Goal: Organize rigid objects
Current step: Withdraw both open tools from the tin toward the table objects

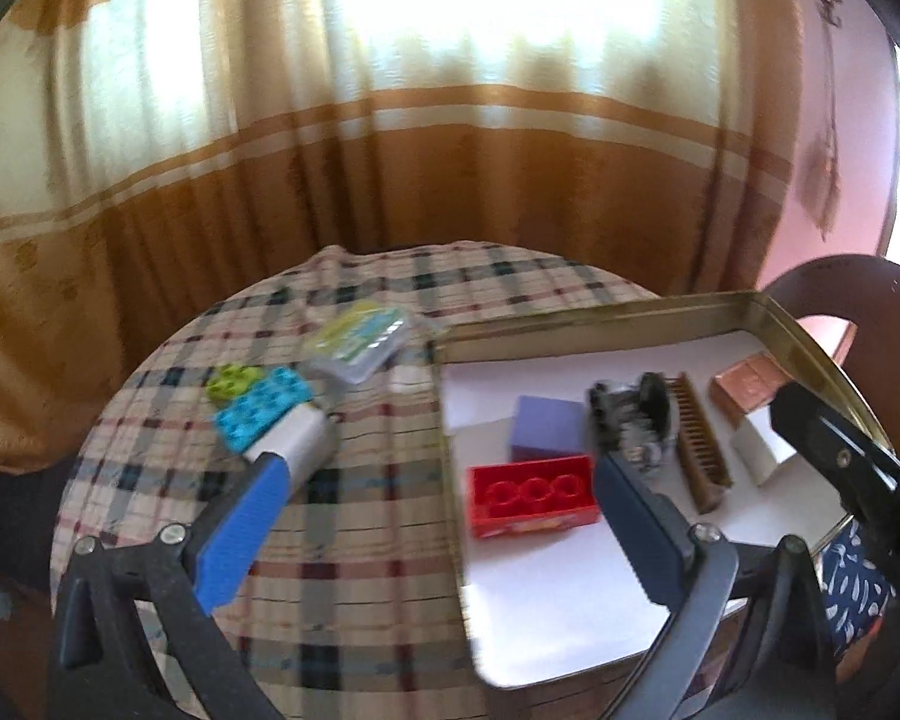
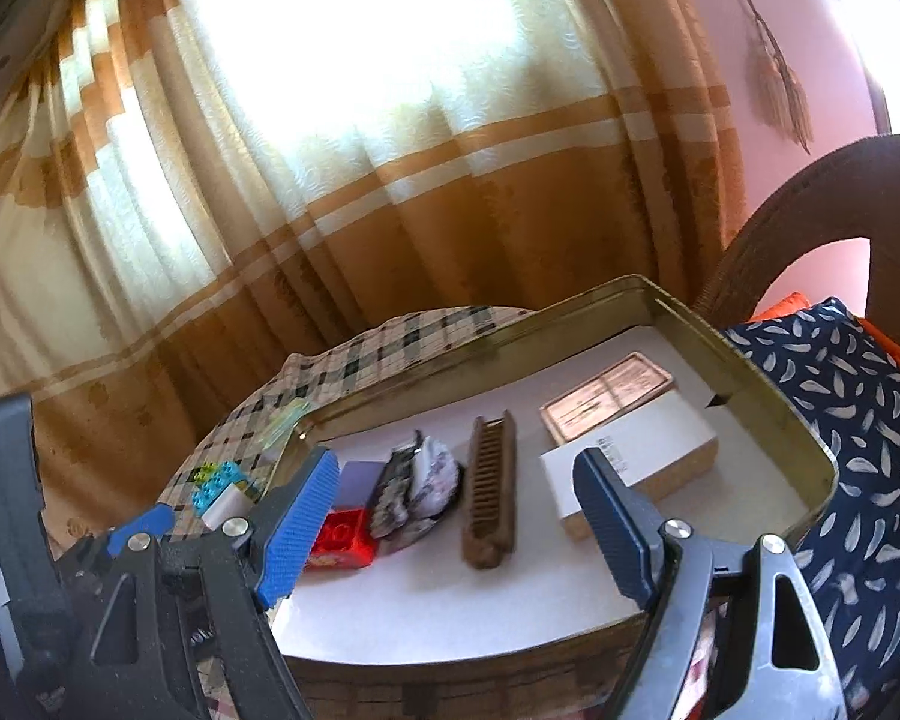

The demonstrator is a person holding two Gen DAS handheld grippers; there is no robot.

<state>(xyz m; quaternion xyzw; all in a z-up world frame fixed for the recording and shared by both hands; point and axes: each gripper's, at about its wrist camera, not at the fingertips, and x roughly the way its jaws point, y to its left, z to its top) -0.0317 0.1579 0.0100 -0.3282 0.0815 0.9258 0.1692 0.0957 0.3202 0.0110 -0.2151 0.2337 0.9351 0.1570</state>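
Note:
A gold tin tray with a white floor stands on the plaid table's right side. It holds a red brick, a purple block, a black-and-white toy, a brown comb, a copper box and a white box. On the cloth lie a cyan brick, a green piece, a white block and a clear packet. My left gripper is open, above the tray's left wall. My right gripper is open over the tray, above the comb.
The plaid cloth covers a small round table. A curtain hangs close behind it. A brown chair back and a navy patterned cushion stand right of the tray. The right gripper's black frame reaches over the tray's right end.

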